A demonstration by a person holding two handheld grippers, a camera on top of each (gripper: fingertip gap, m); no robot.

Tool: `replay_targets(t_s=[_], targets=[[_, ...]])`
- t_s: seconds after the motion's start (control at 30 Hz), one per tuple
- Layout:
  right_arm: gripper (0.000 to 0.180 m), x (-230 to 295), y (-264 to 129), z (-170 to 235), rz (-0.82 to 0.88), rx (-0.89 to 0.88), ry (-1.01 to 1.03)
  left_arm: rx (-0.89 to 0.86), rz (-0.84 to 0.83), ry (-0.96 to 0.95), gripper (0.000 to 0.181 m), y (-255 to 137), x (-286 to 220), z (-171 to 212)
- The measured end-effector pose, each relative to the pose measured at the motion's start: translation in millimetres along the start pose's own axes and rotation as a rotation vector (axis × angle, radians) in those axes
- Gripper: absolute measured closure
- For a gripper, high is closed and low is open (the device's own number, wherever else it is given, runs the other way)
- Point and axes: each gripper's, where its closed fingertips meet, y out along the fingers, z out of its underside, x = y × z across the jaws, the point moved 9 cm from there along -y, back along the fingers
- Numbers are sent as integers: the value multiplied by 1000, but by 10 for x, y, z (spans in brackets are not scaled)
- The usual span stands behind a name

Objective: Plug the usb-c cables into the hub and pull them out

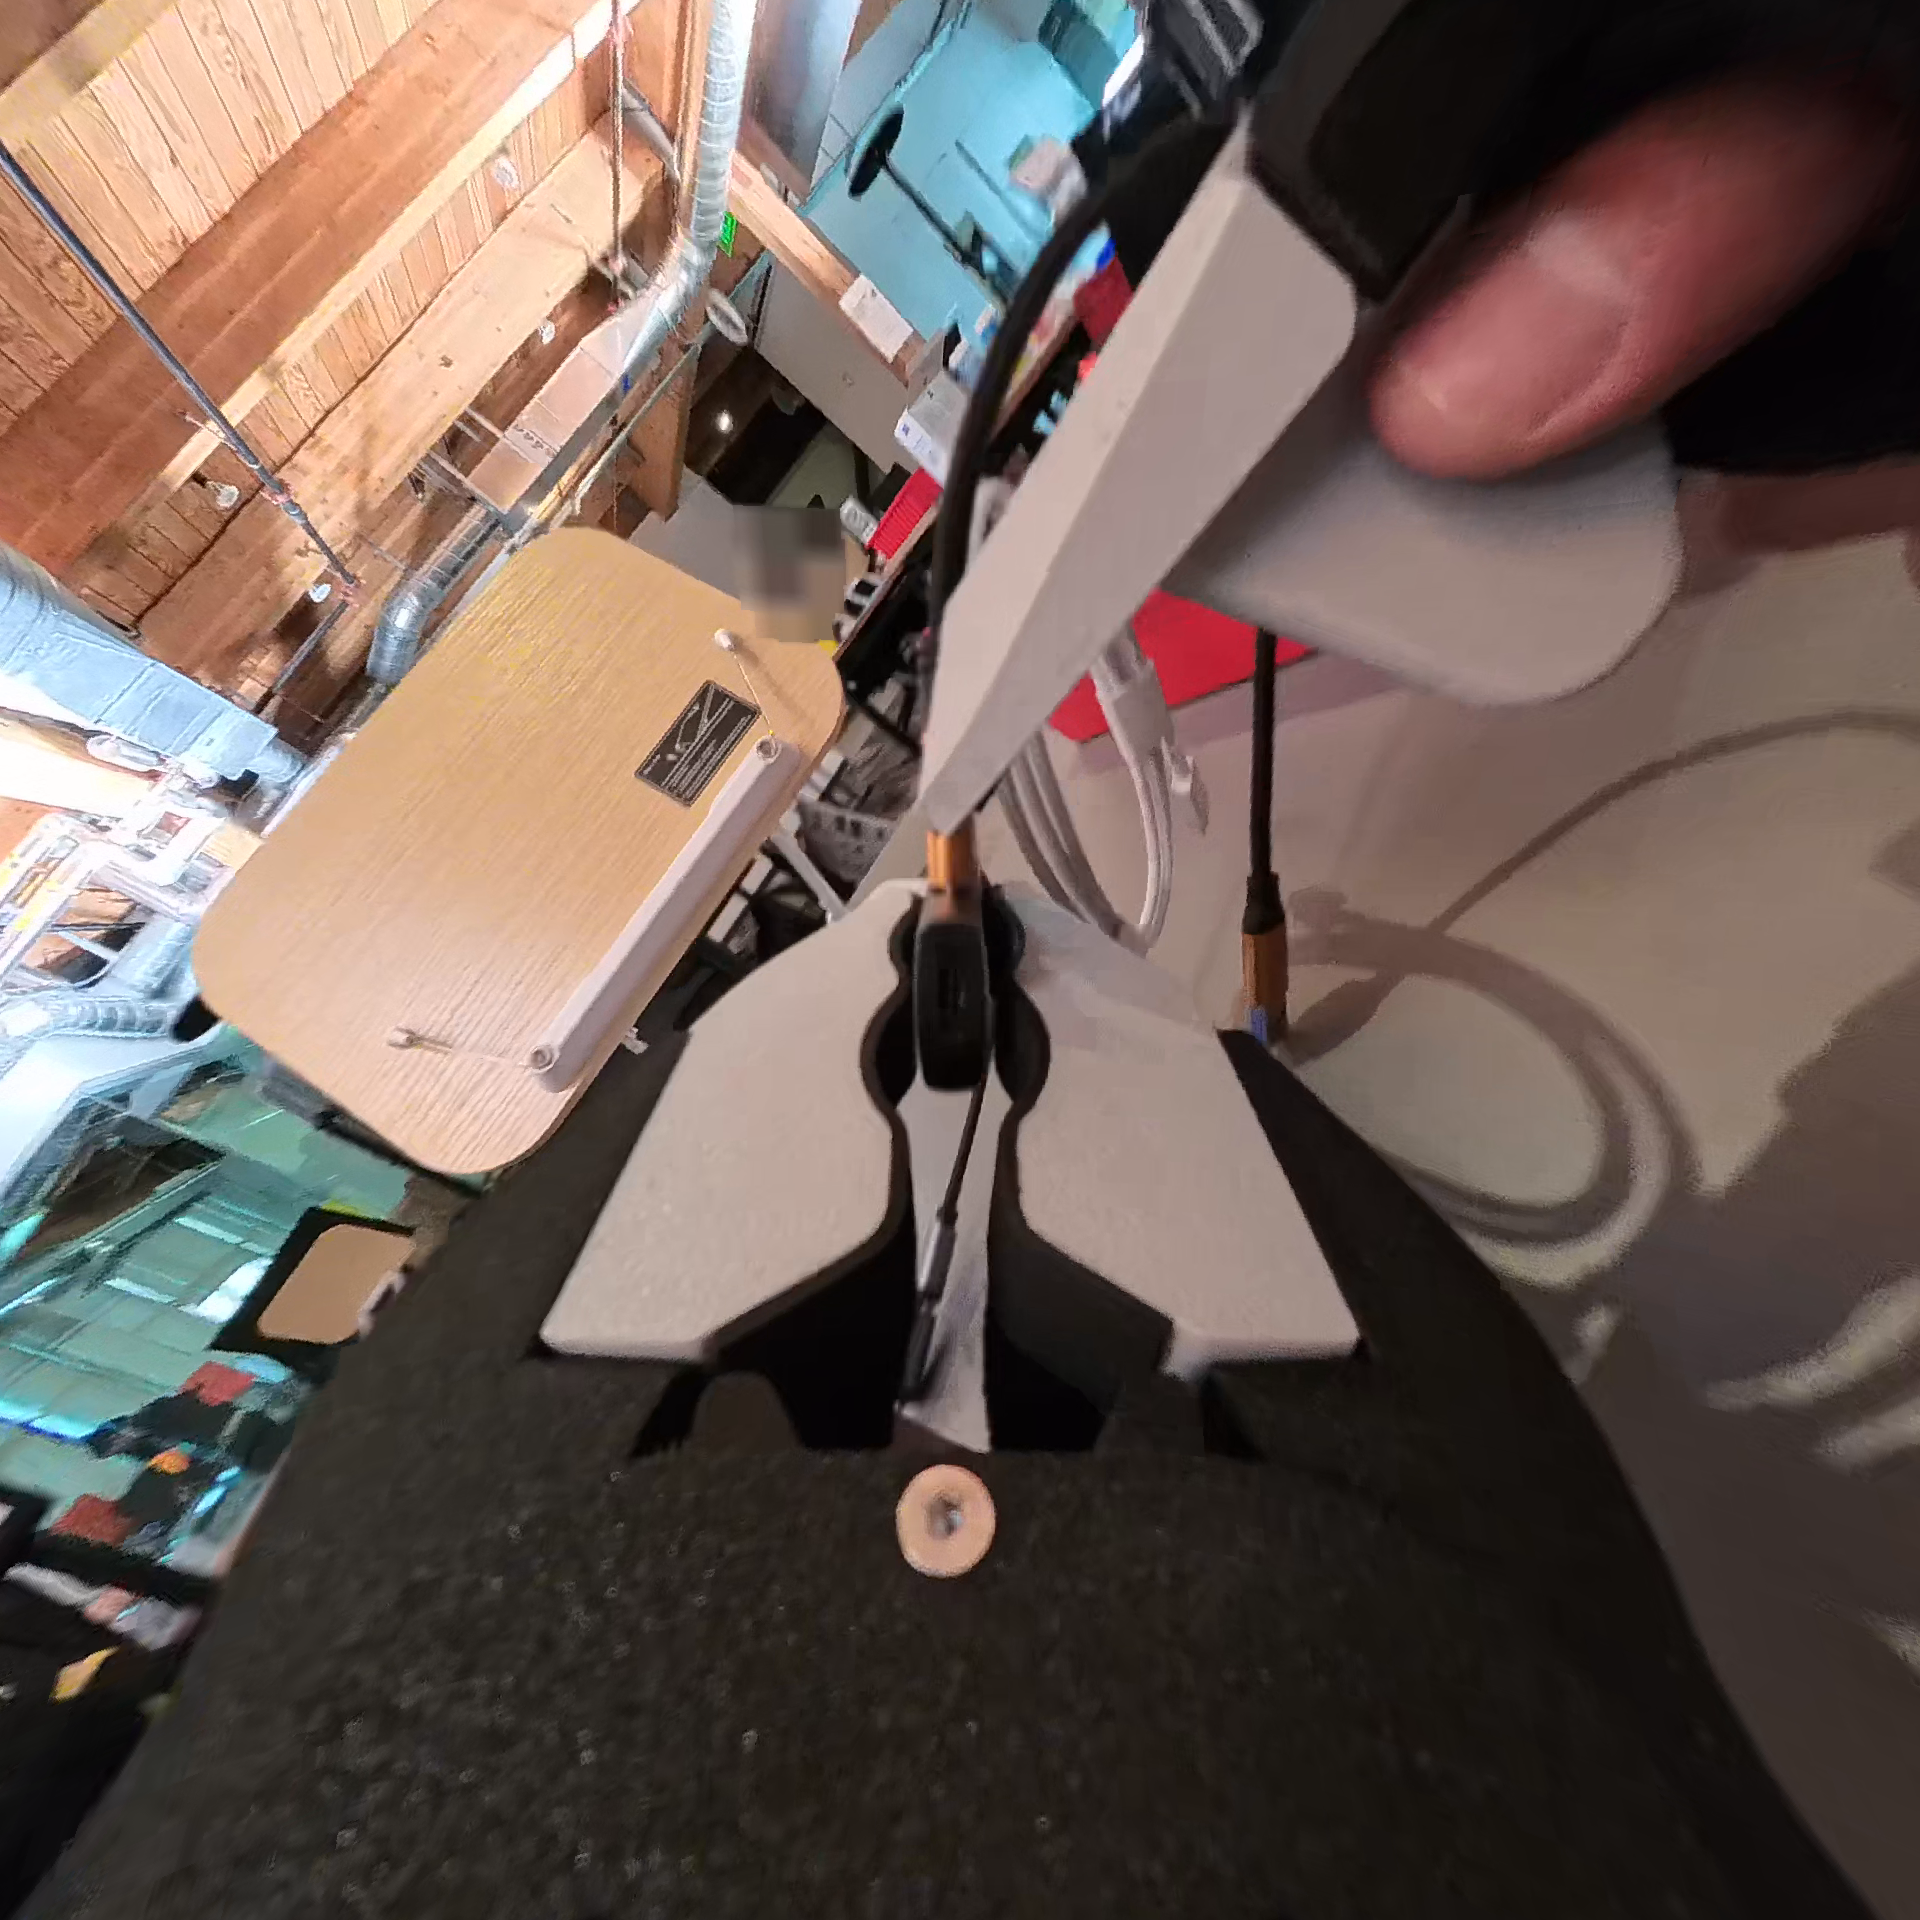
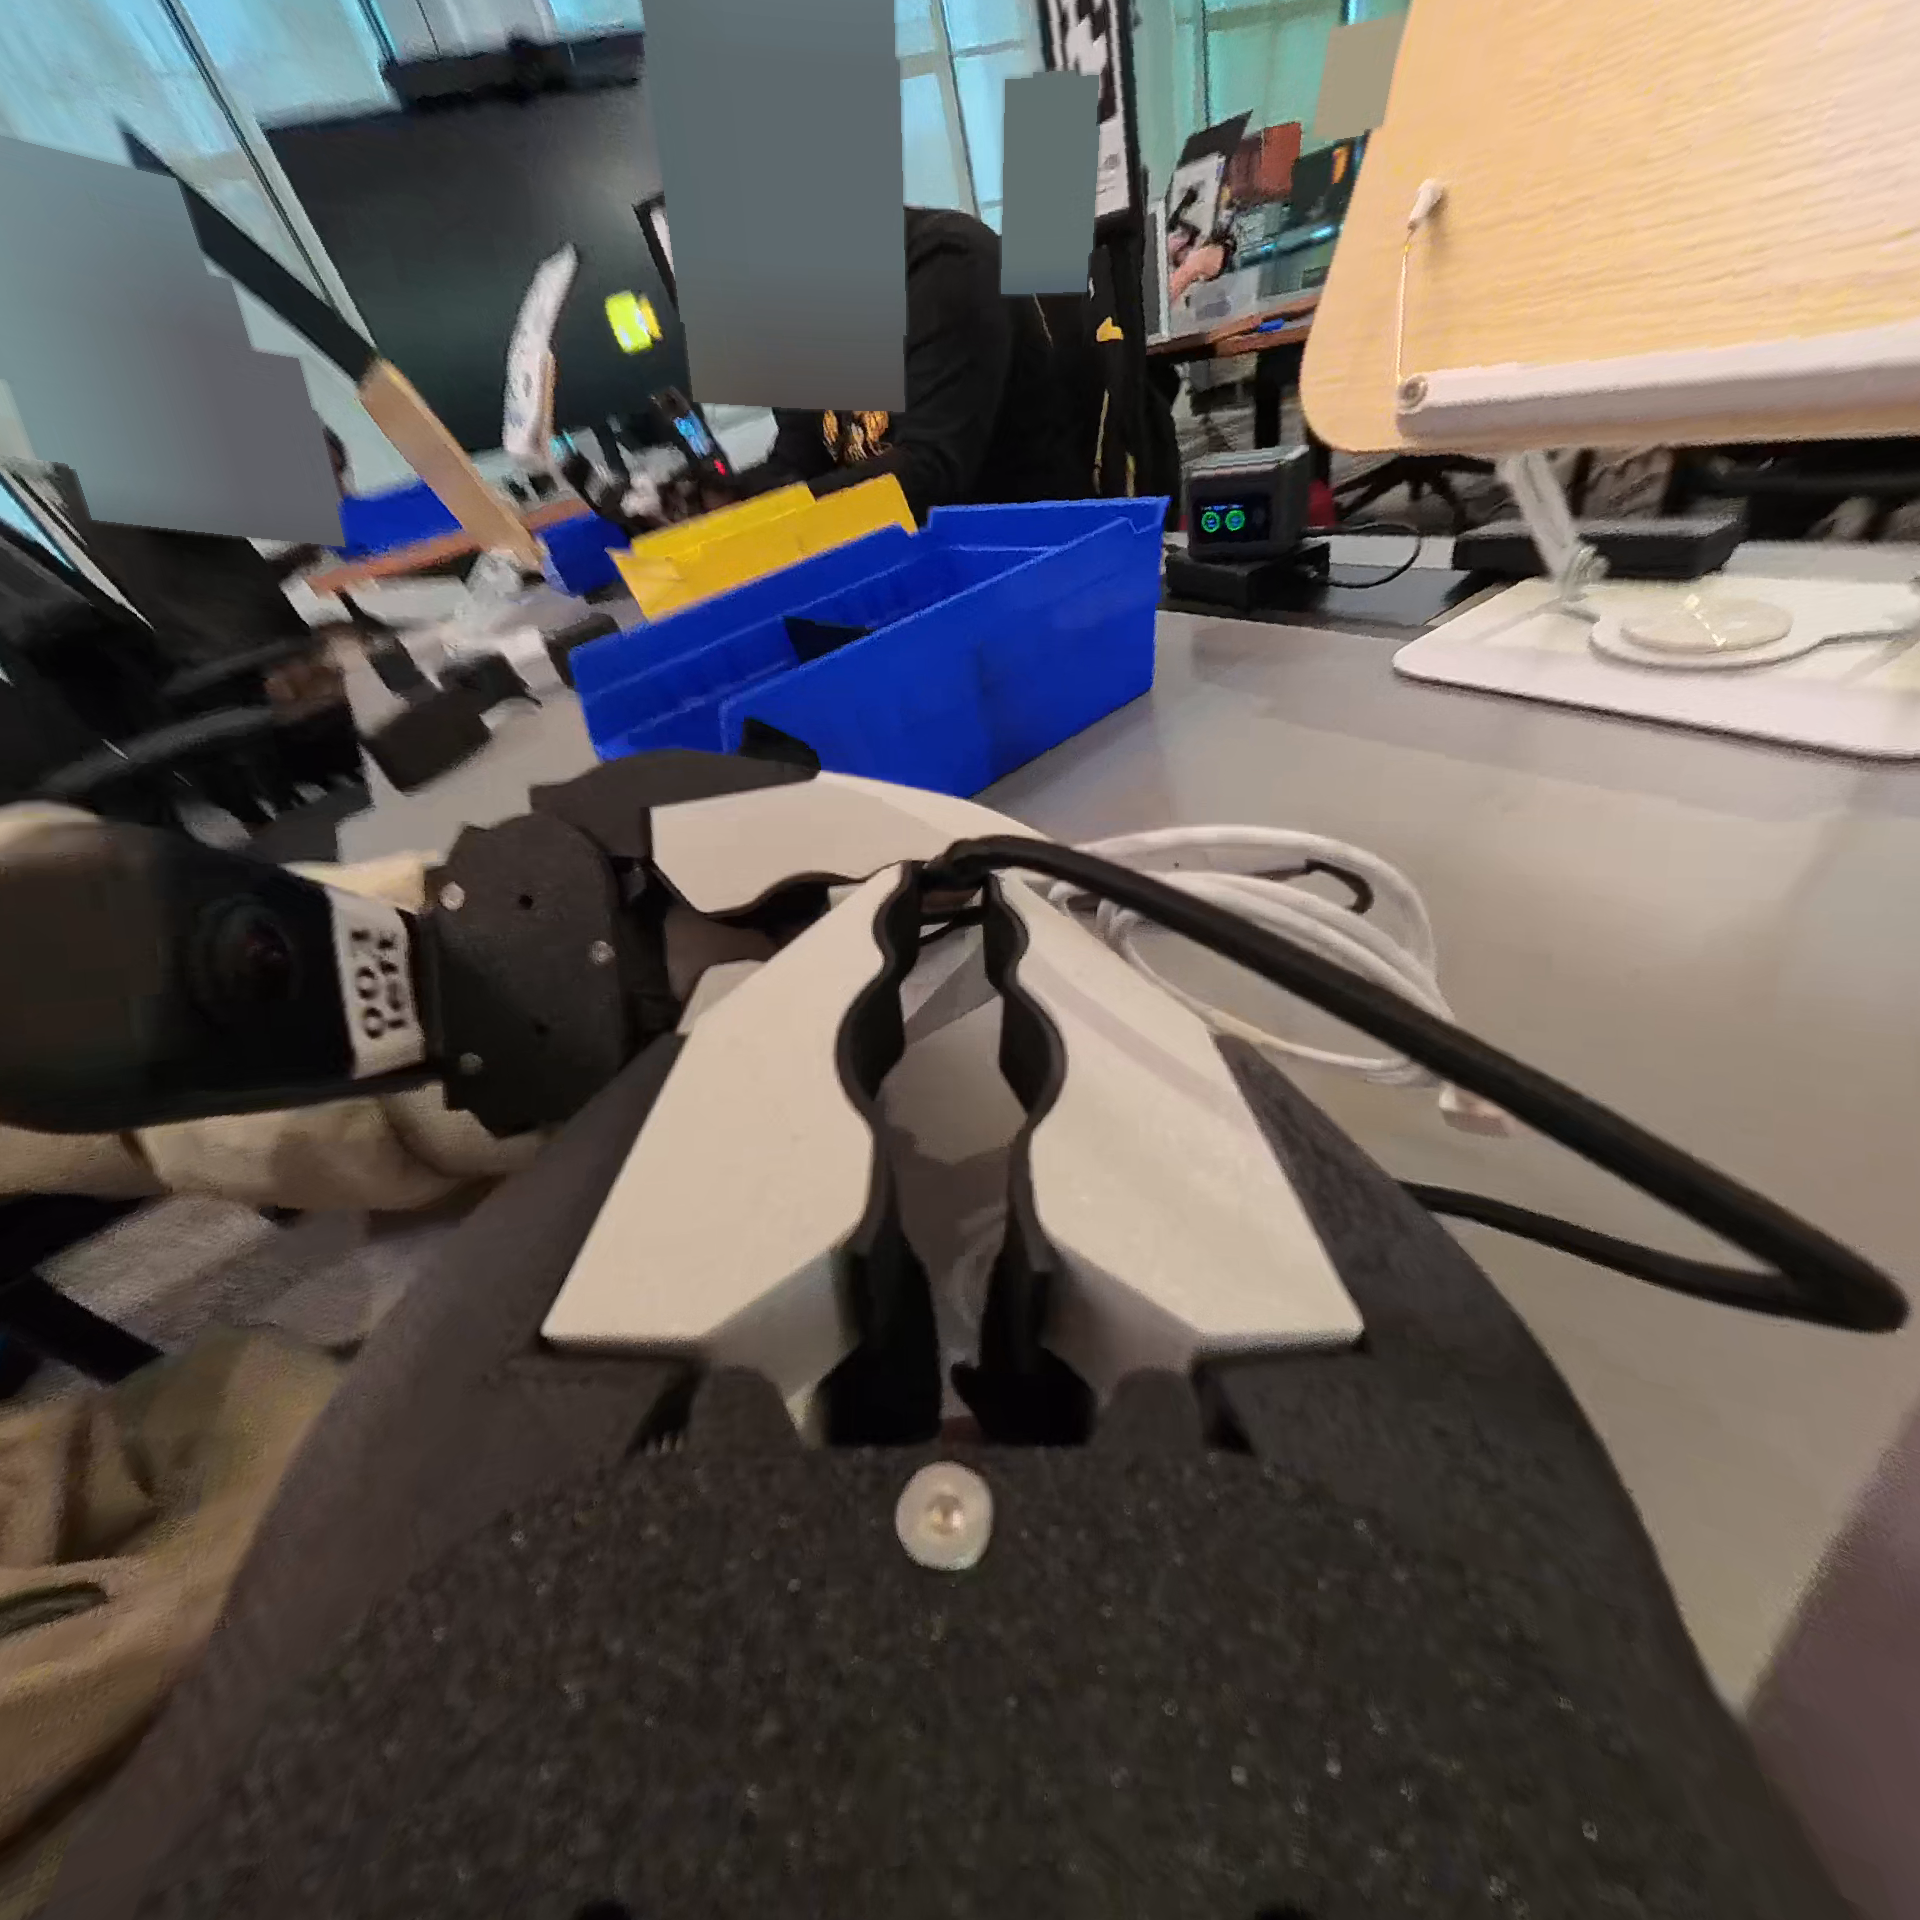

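In the left wrist view my left gripper (image 1: 951, 935) is shut on a small black hub (image 1: 951, 997), whose thin lead (image 1: 961, 1153) runs back between the fingers. A gold-collared usb-c plug (image 1: 951, 857) sits against the hub's far end; I cannot tell how deep it is seated. My right gripper (image 1: 961, 800), held by a hand, comes down from the upper right onto that plug. In the right wrist view my right gripper (image 2: 951, 883) is shut on the plug end of a black cable (image 2: 1455, 1049), tip to tip with the left gripper (image 2: 852, 862). The hub is hidden there.
A second gold-collared plug (image 1: 1262, 935) hangs to the right above the grey table (image 2: 1558, 935). White cables (image 2: 1247, 904) lie coiled just behind the grippers. Blue bins (image 2: 935, 665) and a yellow bin (image 2: 758, 540) stand behind; a tilted wooden board (image 2: 1610, 208) on a white base (image 2: 1662, 665) stands at right. The grippers are tip to tip, or close to it.
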Motion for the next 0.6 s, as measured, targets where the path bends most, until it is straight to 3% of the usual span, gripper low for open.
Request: replay_targets(t_s=[0.2, 0.43, 0.6], targets=[[168, 118, 55, 39, 152, 85, -300, 98, -20, 40, 170, 53, -74, -24], [168, 115, 70, 6, 204, 66, -269, 61, -68, 82, 170, 27, -71, -43], [169, 28, 53, 25, 168, 72, -192, 64, -3, 16, 171, 51, -53, -12]])
